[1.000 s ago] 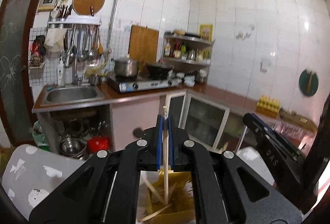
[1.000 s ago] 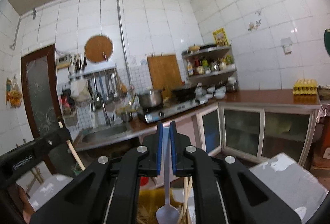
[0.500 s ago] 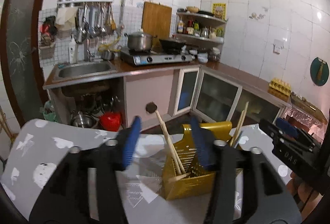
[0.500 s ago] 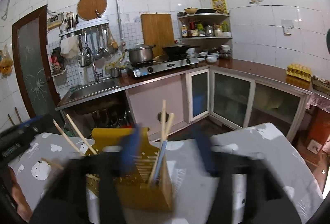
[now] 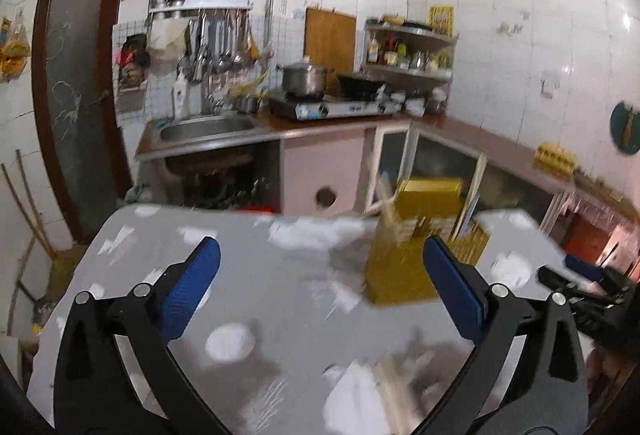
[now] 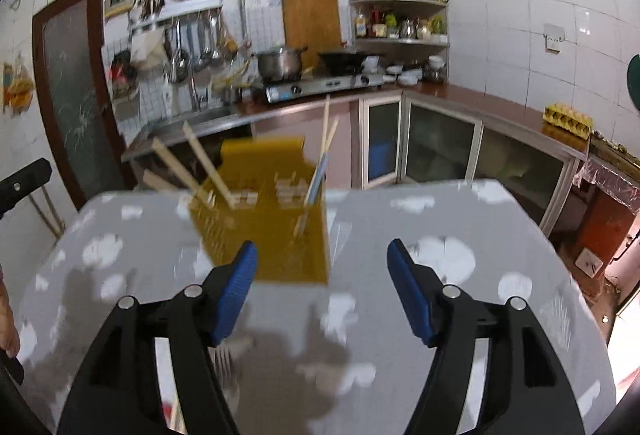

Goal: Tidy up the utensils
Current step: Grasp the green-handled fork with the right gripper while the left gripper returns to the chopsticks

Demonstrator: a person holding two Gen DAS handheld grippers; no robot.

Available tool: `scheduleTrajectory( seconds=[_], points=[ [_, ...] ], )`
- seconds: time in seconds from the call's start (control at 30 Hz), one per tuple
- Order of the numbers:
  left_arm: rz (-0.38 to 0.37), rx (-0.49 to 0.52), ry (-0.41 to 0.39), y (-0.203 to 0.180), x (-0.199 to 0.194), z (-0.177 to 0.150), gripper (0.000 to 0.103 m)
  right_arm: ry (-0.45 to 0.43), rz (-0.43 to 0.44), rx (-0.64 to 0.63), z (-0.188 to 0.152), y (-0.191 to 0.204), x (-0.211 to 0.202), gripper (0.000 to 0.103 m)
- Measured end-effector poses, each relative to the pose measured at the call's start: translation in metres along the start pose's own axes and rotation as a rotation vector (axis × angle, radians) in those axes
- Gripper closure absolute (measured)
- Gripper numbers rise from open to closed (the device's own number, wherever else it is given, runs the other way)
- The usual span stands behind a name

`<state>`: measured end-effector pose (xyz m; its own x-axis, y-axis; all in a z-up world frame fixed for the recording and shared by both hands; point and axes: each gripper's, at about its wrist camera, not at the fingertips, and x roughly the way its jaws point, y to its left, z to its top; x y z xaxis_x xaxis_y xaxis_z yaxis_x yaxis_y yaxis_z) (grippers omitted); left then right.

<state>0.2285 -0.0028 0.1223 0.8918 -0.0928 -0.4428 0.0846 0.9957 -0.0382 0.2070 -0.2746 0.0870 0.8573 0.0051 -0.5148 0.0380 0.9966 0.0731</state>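
A yellow slotted utensil holder point(image 5: 416, 255) point(image 6: 280, 235) stands on the grey patterned table point(image 5: 280, 295) point(image 6: 440, 235). Wooden chopsticks point(image 6: 200, 163) lean out of its left side, and more chopsticks point(image 6: 329, 139) with a blue-handled spoon point(image 6: 316, 179) stand in its right side. My left gripper point(image 5: 320, 275) hangs over the table to the left of the holder, jaws opening, nothing between them. My right gripper point(image 6: 322, 267) sits just in front of the holder, jaws also opening and empty. A fork point(image 6: 224, 363) lies on the table under the right gripper's left finger. Blurred pale sticks point(image 5: 394, 383) lie near the left gripper.
Behind the table runs a kitchen counter with a sink point(image 5: 208, 127), a stove point(image 5: 336, 107) and a pot point(image 5: 304, 79). Glass-front cabinets point(image 6: 440, 147) stand at the right and a dark door point(image 5: 76, 83) at the left. A person's hand point(image 6: 6, 323) shows at the left edge.
Earlier the left gripper was shut on a chopstick and the right on a spoon above the holder. Both let go; the utensils now stand in the holder. Both grippers drew back and down.
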Motion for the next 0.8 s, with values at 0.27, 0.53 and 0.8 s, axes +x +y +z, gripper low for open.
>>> scheduleTrajectory(
  seconds=[0.27,0.53,0.8],
  points=[
    [0.044,0.005,0.168,0.027,0.032,-0.07,0.005,0.133,-0.002,0.034,-0.066,0.017,0.022,0.036],
    [0.086,0.013,0.252,0.043,0.056,-0.112,0.005,0.235,-0.019,0.021,-0.085,0.044,0.051,0.036],
    [0.094,-0.052,0.298,0.062,0.07,-0.117,0.005,0.316,0.005,-0.012,-0.086,0.078,0.083,0.036]
  ],
)
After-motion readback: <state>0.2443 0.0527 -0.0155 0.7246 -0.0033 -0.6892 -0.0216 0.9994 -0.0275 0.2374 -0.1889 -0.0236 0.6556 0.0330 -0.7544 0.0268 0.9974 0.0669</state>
